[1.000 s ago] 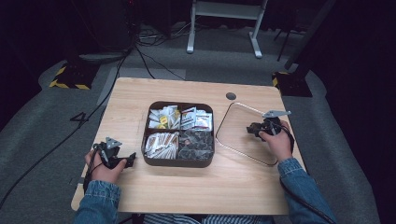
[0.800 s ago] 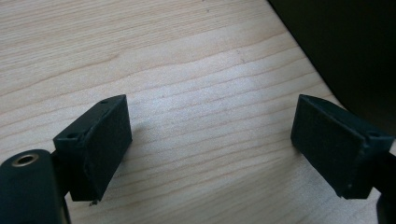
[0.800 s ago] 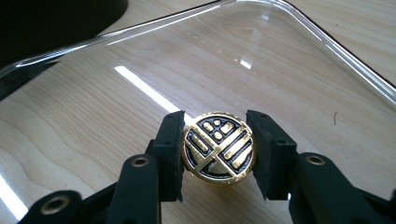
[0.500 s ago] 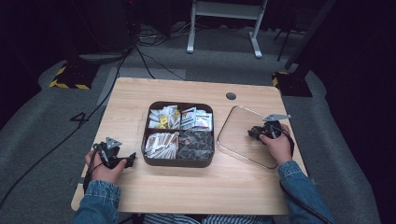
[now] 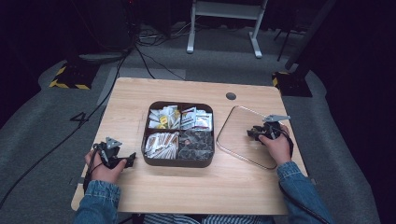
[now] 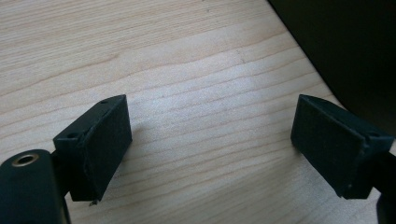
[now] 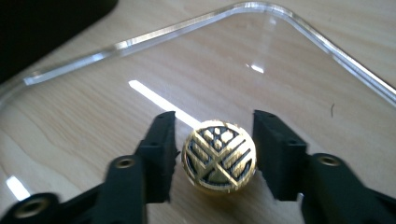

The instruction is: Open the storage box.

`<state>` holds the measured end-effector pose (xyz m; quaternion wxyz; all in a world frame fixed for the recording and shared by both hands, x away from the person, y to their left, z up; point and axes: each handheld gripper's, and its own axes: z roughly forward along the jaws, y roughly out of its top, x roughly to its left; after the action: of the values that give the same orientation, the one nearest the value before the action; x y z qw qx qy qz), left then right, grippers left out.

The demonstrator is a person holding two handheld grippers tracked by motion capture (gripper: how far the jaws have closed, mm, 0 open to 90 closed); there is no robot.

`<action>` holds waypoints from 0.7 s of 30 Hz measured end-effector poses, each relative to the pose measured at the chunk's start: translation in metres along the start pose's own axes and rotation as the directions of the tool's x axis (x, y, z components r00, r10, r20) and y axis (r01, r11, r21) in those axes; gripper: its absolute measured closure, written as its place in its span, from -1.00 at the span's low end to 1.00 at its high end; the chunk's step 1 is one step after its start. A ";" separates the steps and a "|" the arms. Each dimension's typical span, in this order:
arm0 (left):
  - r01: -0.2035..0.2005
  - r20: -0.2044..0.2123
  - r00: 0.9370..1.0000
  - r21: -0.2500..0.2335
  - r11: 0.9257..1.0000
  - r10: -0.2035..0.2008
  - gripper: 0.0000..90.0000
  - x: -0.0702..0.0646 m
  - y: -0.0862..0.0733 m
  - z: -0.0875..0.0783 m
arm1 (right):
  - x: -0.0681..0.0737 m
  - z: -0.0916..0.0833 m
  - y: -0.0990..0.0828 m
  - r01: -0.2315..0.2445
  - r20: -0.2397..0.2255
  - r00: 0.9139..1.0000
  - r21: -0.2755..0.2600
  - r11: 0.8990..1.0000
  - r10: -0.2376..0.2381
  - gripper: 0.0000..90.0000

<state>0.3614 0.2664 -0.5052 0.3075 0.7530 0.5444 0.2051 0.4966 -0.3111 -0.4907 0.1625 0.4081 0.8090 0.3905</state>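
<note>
Jaws of the right gripper (image 7: 212, 154) have just been opening; a gold knob (image 7: 218, 156) is flanked by them, with slim gaps. The clear lid (image 5: 243, 135) is laid near the table's (image 5: 187, 196) right edge. Wide-parted, the left gripper (image 6: 210, 144) is rested by the compartment box (image 5: 180, 161).

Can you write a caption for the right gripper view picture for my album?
The right gripper with its jaws just opened around a gold knob on a clear lid.
</note>
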 end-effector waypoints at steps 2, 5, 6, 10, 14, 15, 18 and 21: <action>0.000 0.000 1.000 0.000 1.000 0.000 -0.72 0.000 0.000 0.000 | 0.001 -0.003 0.002 0.006 0.009 1.000 -0.016 1.000 -0.006 0.00; -0.003 -0.002 1.000 0.000 1.000 0.003 -0.71 0.000 0.000 0.000 | 0.003 -0.006 0.004 -0.003 0.005 1.000 -0.041 0.999 0.003 -0.06; -0.002 -0.002 1.000 0.000 1.000 0.002 -0.70 -0.001 0.000 0.000 | 0.004 -0.007 0.004 -0.003 0.008 1.000 -0.043 0.999 0.003 -0.07; -0.006 -0.002 1.000 -0.007 1.000 0.006 -0.65 -0.001 0.000 0.000 | 0.006 -0.011 0.007 0.004 0.013 1.000 -0.065 0.998 -0.003 -0.07; -0.006 0.009 1.000 -0.012 1.000 0.006 -0.57 -0.003 0.000 -0.001 | 0.010 -0.020 0.013 -0.002 -0.010 1.000 -0.103 0.995 0.000 -0.07; -0.004 0.008 1.000 -0.013 1.000 0.004 -0.54 -0.003 0.001 -0.001 | 0.011 -0.022 0.014 -0.003 -0.014 1.000 -0.112 0.994 0.002 -0.07; -0.004 0.011 1.000 -0.007 1.000 0.004 -0.46 -0.004 0.002 -0.001 | 0.012 -0.030 0.017 -0.009 -0.020 1.000 -0.134 0.991 0.006 -0.07; -0.007 0.017 1.000 -0.010 1.000 0.007 -0.43 -0.007 0.006 -0.003 | 0.013 -0.034 0.017 -0.004 -0.021 1.000 -0.146 0.989 0.001 -0.06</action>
<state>0.3615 0.2595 -0.4992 0.3151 0.7551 0.5381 0.2025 0.4784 -0.3116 -0.4550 0.1832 0.3920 0.7794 0.4532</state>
